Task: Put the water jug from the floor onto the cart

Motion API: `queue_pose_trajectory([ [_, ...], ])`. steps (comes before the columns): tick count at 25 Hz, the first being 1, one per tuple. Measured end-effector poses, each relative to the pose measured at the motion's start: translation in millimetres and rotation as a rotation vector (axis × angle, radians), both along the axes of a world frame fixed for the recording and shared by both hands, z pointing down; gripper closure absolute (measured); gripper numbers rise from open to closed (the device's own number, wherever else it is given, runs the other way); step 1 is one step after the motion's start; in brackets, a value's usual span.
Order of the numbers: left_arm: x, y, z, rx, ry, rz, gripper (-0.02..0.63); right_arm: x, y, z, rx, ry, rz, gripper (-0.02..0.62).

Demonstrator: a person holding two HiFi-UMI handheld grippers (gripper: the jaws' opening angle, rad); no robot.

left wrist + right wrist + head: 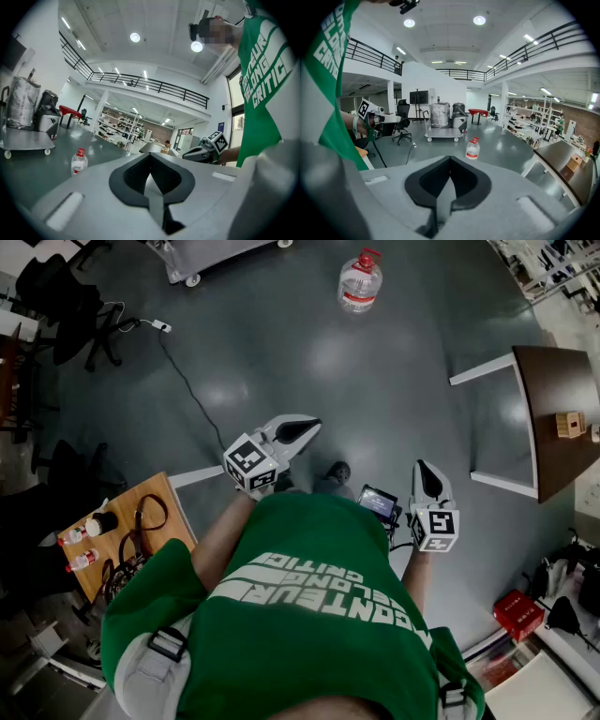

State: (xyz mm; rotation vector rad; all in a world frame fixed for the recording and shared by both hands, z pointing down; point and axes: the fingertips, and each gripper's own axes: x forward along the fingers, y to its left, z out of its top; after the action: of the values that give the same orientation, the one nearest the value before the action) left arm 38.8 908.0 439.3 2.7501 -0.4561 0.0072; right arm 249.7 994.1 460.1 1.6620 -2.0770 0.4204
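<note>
Left claw (pixel 302 428) and right claw (pixel 427 474) both pressed together, nothing in them. Jug (pixel 360 282) stands on the floor at 12 o'clock, well apart from both; cart (pixel 208 259) at 11. Looks like the approach step. Next: walk up, spread the jaws, grab the jug's top handle.

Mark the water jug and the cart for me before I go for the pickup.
water jug (pixel 361 282), head view, on the clear body below the red cap.
cart (pixel 442 132), right gripper view, on the flat grey deck above the wheels.
</note>
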Motion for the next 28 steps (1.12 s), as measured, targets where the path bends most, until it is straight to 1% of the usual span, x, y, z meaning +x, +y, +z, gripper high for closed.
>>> queue_pose_trajectory([
  [11,5,7,-5,0.005,-0.007,0.012,0.591,3,10,14,0.007,-0.004,-0.010,0.601],
  [17,17,11,-3,-0.004,-0.018,0.011,0.591,17,14,17,0.006,-0.020,-0.001,0.601],
  [28,48,9,0,-0.006,-0.047,-0.026,0.591,51,7,24,0.008,-0.045,-0.036,0.601],
])
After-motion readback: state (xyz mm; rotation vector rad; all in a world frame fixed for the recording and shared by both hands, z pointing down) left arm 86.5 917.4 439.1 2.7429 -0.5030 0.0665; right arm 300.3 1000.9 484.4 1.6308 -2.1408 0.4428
